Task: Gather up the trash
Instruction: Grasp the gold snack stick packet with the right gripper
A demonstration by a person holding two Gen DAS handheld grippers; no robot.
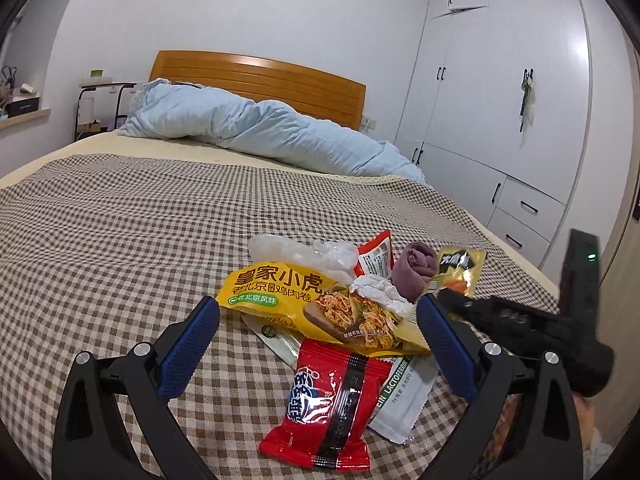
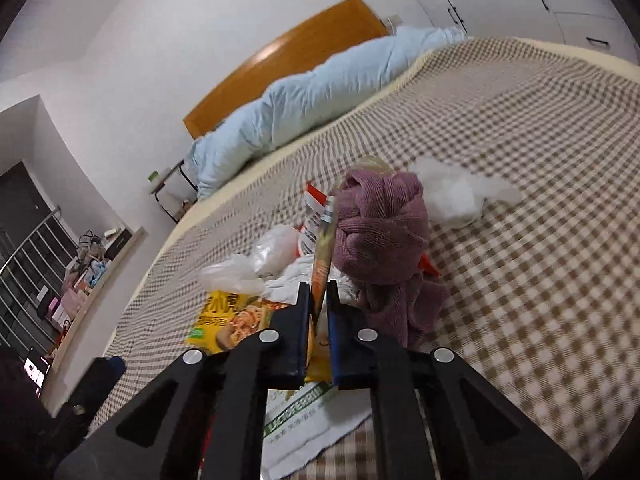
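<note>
A heap of wrappers lies on the checked bedspread (image 1: 120,240). It holds a big yellow food bag (image 1: 280,292), a red snack packet (image 1: 328,400), a white-and-green sachet (image 1: 404,396), a clear plastic bag (image 1: 304,252), a crumpled tissue (image 1: 380,292) and a rolled purple cloth (image 1: 414,272). My left gripper (image 1: 317,302) is open just above the bed, one finger on each side of the yellow bag. My right gripper (image 2: 319,292) is shut on a thin gold-and-black sachet (image 2: 324,252), seen edge-on here and face-on in the left wrist view as the sachet (image 1: 460,272).
A light blue duvet (image 1: 248,128) lies bunched along the wooden headboard (image 1: 260,76). White wardrobes (image 1: 500,100) stand past the bed's right edge. A loose white tissue (image 2: 452,196) lies behind the purple cloth (image 2: 380,224). A small side table (image 1: 100,92) stands at the far left.
</note>
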